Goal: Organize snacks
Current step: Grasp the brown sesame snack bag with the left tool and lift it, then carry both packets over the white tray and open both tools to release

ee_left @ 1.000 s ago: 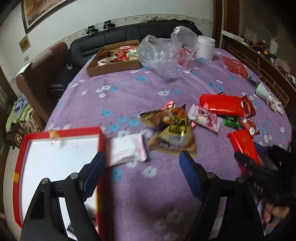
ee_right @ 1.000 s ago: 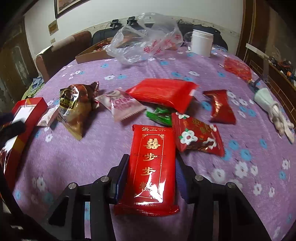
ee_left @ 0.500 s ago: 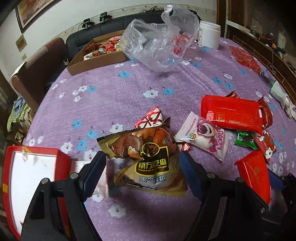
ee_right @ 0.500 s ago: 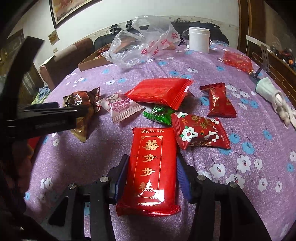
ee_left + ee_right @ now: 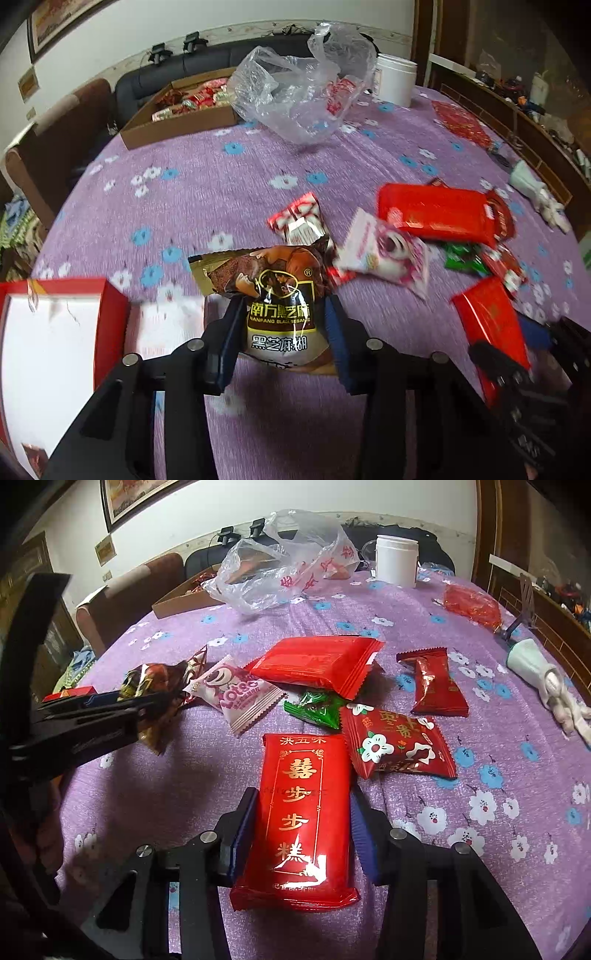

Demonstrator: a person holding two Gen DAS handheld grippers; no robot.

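Observation:
A brown black-sesame packet (image 5: 280,288) lies on the purple flowered tablecloth (image 5: 229,184). My left gripper (image 5: 284,325) straddles its near end, and its jaws are closing with the blue pads pressed to the packet's sides. From the right wrist view that left gripper (image 5: 92,716) reaches in from the left onto the same brown packet (image 5: 155,679). My right gripper (image 5: 301,827) is closing on a long red packet with gold characters (image 5: 303,805), its pads against the long edges. This red packet (image 5: 491,317) also shows at the right of the left wrist view.
A red box with a white inside (image 5: 110,306) stands at the left, a white-pink packet (image 5: 170,325) beside it. Pink (image 5: 236,694), big red (image 5: 317,661), green (image 5: 317,709) and flowered red (image 5: 399,746) packets lie mid-table. Cardboard tray (image 5: 181,122), plastic bag (image 5: 303,92) and white jar (image 5: 395,79) stand far back.
My left gripper has moved right from the red box to the brown packet, come down over it and narrowed its jaws onto it. The right gripper has stayed put with the red packet.

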